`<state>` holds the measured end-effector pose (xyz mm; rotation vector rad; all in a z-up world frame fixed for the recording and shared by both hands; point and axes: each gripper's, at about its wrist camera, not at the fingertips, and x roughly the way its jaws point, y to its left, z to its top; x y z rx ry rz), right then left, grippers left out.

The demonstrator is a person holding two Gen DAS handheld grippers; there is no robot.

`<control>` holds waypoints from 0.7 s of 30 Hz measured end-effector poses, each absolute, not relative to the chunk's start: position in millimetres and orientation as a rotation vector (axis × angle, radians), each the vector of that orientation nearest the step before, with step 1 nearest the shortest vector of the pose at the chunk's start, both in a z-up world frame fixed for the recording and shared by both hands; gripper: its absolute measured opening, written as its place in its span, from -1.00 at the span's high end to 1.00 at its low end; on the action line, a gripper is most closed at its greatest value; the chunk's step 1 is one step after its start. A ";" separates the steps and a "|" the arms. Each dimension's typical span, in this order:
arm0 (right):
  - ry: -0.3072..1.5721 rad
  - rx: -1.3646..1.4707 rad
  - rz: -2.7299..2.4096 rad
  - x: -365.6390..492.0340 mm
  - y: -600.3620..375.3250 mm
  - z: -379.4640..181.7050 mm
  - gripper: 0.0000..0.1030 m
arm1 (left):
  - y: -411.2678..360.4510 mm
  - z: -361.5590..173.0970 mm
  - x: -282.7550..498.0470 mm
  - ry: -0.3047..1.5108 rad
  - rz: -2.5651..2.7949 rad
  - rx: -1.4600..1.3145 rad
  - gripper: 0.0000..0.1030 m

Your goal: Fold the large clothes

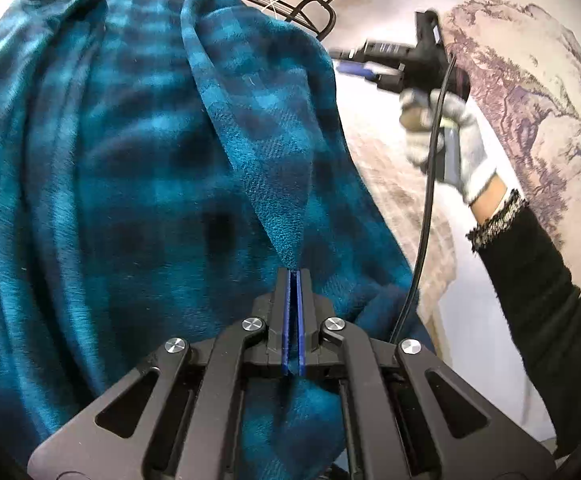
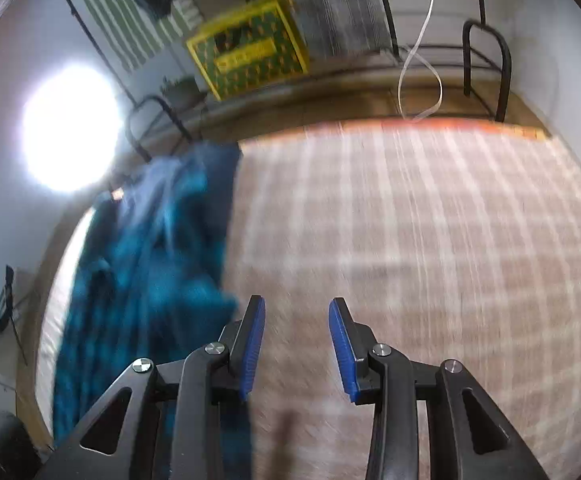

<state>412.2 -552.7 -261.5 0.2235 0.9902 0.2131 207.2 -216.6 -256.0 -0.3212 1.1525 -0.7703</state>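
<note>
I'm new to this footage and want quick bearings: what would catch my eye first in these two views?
The big teal-and-black checked fleece garment fills most of the left wrist view, a fold of it pinched in the shut left tool. To its right, a white-gloved hand carries the right tool, whose blue pads stand apart and empty above the pale checked bed cover. A glaring round light sits at the left of the right wrist view.

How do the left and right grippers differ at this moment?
The left gripper is shut on a fold of the teal plaid garment; the right gripper is open with nothing between its pads. The left is over the garment; the right is over the checked bed cover, with the garment to its left. Both have blue pads.
</note>
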 end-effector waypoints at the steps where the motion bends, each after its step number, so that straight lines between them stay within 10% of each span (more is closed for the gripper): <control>1: 1.000 0.218 0.232 410.3 -551.8 -268.7 0.30 | -219.2 -254.5 205.0 1.149 -0.762 -0.308 1.00; 21: 0.911 -0.106 0.476 392.8 -462.7 -269.2 -0.12 | -239.3 -257.3 209.7 1.173 -0.736 -0.246 1.00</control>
